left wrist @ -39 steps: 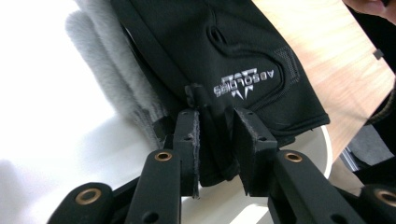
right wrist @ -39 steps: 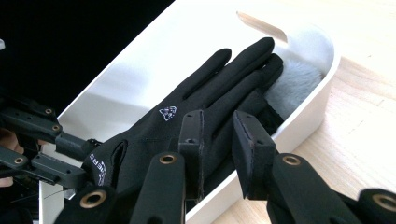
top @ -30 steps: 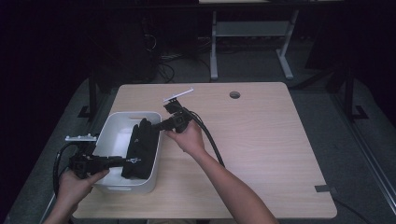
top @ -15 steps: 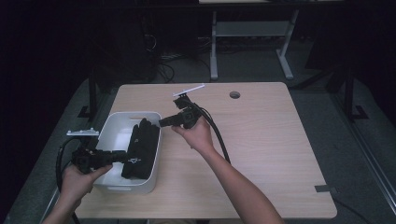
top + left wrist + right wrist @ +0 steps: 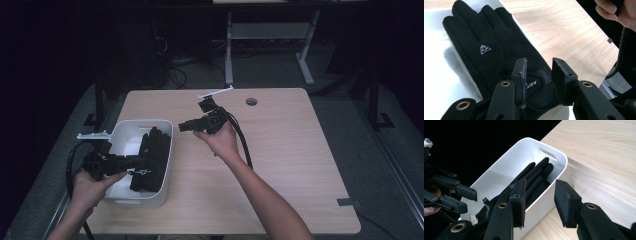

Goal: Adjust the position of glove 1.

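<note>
The black gloves [image 5: 151, 157] lie flat in the white bin [image 5: 125, 135], stacked along the wall nearest the right tool, fingers pointing away from the person and cuffs toward the left tool. They look already put away: laid lengthwise, they fit the bin's long side and stay below its rim.

The left tool [image 5: 539, 75] hangs just above the top glove's cuff, over the strap and its white lettering. Its jaws stand apart and have just been opening; nothing is pinched between them, and the glove [image 5: 491, 52] lies loose beneath, which reads as a release after setting it down. In the high view this tool [image 5: 141, 162] sits at the bin's near end, cable trailing off the surface's edge.

The right tool [image 5: 182, 125] is off to the bin's far side, over bare surface [image 5: 280, 165], pointing back at the bin. Its jaws [image 5: 539, 195] are likewise apart, just widened, and empty; the glove fingers [image 5: 539, 173] and bin wall [image 5: 554, 185] lie ahead of them, apart from the pads. Probably it has let go and is clearing out.
</note>
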The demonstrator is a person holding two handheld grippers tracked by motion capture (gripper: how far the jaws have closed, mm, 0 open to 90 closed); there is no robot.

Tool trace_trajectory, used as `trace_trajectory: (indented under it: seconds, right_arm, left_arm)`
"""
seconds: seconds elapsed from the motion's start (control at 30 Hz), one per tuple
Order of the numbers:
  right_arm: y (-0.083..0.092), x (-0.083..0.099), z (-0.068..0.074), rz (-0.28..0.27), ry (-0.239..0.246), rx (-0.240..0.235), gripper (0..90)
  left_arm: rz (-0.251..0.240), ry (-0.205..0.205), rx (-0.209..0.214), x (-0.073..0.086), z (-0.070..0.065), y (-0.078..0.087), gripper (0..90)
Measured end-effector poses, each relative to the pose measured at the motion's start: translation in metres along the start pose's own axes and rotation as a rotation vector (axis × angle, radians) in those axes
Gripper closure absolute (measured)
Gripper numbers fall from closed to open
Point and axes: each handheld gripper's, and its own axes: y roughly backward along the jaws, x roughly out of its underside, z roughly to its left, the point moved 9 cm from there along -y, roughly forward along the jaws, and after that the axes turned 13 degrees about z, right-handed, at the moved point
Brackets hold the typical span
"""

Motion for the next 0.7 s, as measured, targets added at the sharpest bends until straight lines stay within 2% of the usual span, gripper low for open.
trace_trajectory:
  seconds: [0.17,0.33,0.7]
  right_arm:
    - [0.011,0.002,-0.004,-0.017,-0.006,-0.001,58.2]
    - [0.019,0.005,-0.01,-0.028,-0.007,0.003,57.5]
    - [0.05,0.018,-0.023,-0.043,-0.025,0.031,56.0]
  left_arm:
    - [-0.013,0.009,0.014,-0.006,-0.006,-0.002,62.9]
    - [-0.007,-0.003,0.016,-0.009,-0.009,-0.003,60.6]
    - [-0.006,-0.037,0.045,-0.023,-0.03,-0.013,58.6]
